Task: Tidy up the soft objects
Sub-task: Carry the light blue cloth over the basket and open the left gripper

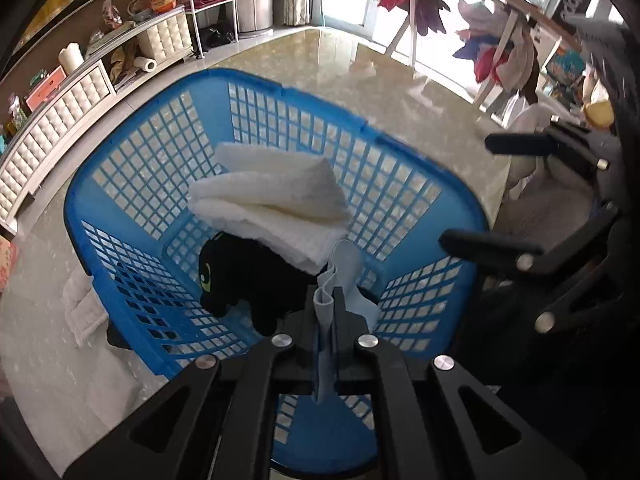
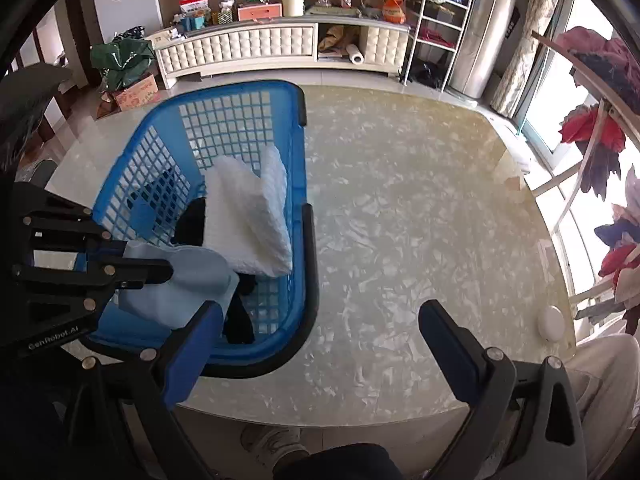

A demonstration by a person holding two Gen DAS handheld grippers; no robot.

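Note:
A blue plastic basket (image 1: pixel 132 168) stands on the marble table; it also shows in the right wrist view (image 2: pixel 296 184). Inside lie a folded white towel (image 1: pixel 276 204) and a black plush toy (image 1: pixel 240 276); the towel also shows in the right wrist view (image 2: pixel 248 216). My left gripper (image 1: pixel 327 300) is shut on a light blue cloth (image 1: pixel 344 264) and holds it over the basket's near side; both show in the right wrist view, the gripper (image 2: pixel 160 270) and the cloth (image 2: pixel 184 284). My right gripper (image 2: pixel 320 320) is open and empty, to the right of the basket above the table.
A white cloth (image 1: pixel 80 304) lies on the table (image 2: pixel 420 200) left of the basket. A small white round object (image 2: pixel 551 322) sits near the table's right edge. A clothes rack with hanging garments (image 2: pixel 592 136) stands to the right. A white cabinet (image 2: pixel 260 48) lines the far wall.

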